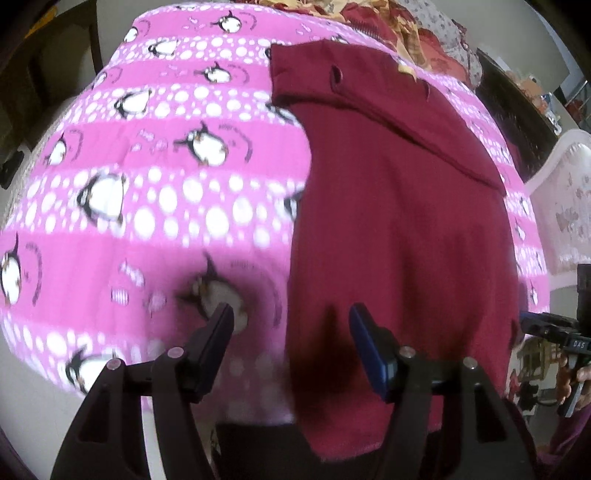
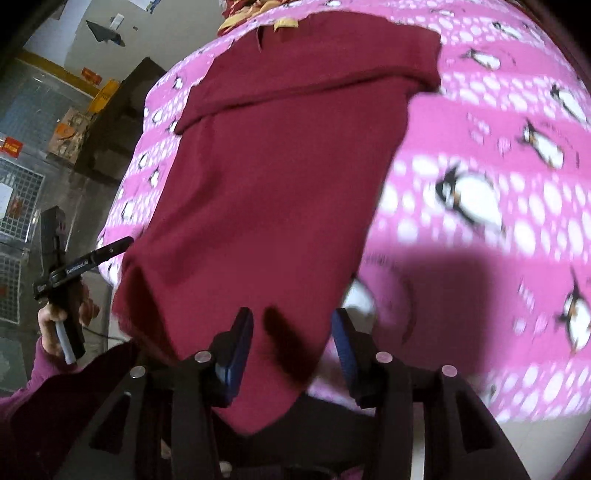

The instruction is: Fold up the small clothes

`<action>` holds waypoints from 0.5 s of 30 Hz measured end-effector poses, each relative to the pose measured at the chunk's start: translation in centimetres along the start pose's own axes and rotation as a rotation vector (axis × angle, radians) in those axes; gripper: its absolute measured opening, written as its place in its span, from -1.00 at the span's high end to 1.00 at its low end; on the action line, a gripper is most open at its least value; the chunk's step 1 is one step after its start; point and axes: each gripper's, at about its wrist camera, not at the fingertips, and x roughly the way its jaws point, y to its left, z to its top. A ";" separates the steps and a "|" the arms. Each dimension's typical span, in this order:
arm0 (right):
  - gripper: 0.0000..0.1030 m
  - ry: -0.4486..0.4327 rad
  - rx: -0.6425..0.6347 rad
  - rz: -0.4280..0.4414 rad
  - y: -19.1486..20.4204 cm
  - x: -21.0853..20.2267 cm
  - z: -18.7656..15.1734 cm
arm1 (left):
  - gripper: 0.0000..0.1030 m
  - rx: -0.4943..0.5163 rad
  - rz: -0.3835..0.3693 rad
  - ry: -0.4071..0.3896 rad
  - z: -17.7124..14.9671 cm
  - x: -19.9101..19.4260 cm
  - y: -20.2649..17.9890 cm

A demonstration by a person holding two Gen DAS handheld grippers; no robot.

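Note:
A dark red garment (image 1: 399, 229) lies flat on a pink penguin-print blanket (image 1: 147, 177), its far end folded over into a band. My left gripper (image 1: 291, 317) is open, hovering over the garment's near left edge; nothing is between the jaws. The right gripper shows at the right edge of the left wrist view (image 1: 546, 325). In the right wrist view the garment (image 2: 273, 177) runs from the near edge to the top. My right gripper (image 2: 293, 325) is open over the garment's near right corner. The left gripper (image 2: 114, 247) reaches the garment's left edge there.
The pink blanket (image 2: 498, 177) covers the bed. Patterned red and yellow bedding (image 1: 388, 22) is piled at the far end. A white headboard (image 1: 565, 192) stands to the right. A dark cabinet (image 2: 118, 110) and the floor lie left of the bed.

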 end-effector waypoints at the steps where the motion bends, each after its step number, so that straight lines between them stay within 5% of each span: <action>1: 0.00 0.008 0.005 0.003 0.0 0.1 -0.7 | -0.25 0.001 -0.005 0.010 -0.6 0.0 0.1; 15: -0.09 0.084 0.061 0.112 1.3 4.1 -4.5 | -0.33 -0.067 -0.091 0.080 -3.6 0.9 1.0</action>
